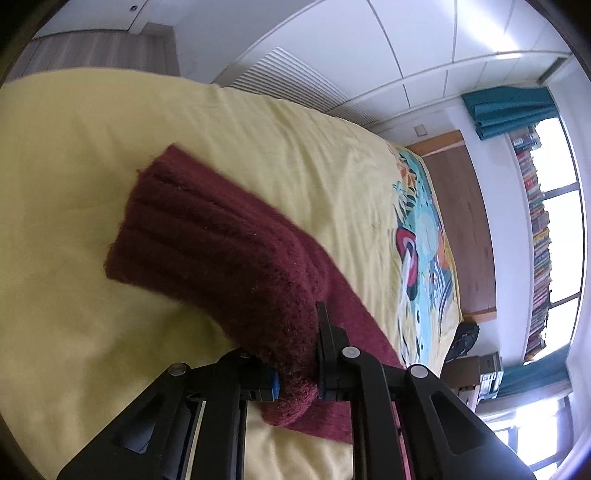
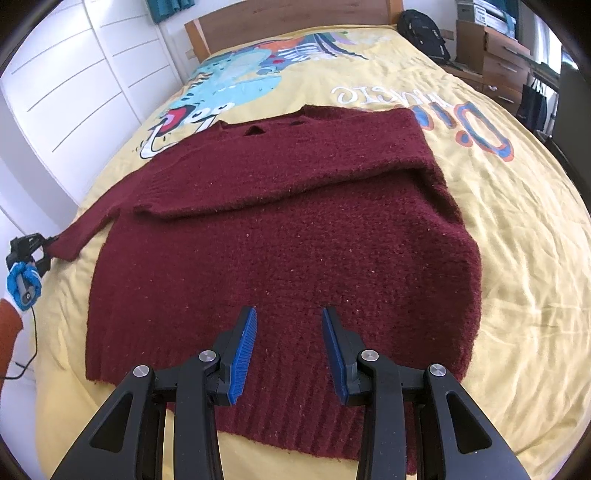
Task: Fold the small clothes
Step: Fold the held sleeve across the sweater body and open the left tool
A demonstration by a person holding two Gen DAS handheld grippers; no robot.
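Observation:
A dark red knitted sweater [image 2: 288, 229] lies flat on the yellow bedspread [image 2: 517, 221], neck toward the headboard. Its right sleeve is folded across the chest. Its left sleeve [image 2: 77, 236] stretches out to the left. My left gripper [image 1: 295, 384] is shut on the cuff end of that sleeve [image 1: 207, 236]; it also shows at the left edge of the right wrist view [image 2: 33, 251]. My right gripper [image 2: 290, 354] is open and empty, hovering over the sweater's ribbed hem.
The bedspread has a colourful print [image 2: 236, 85] near the wooden headboard [image 2: 295, 22]. White wardrobe doors [image 2: 74, 74] stand left of the bed. A black backpack [image 2: 424, 29] and wooden drawers [image 2: 495, 55] stand at the far right. A cable [image 2: 33, 354] trails by the left hand.

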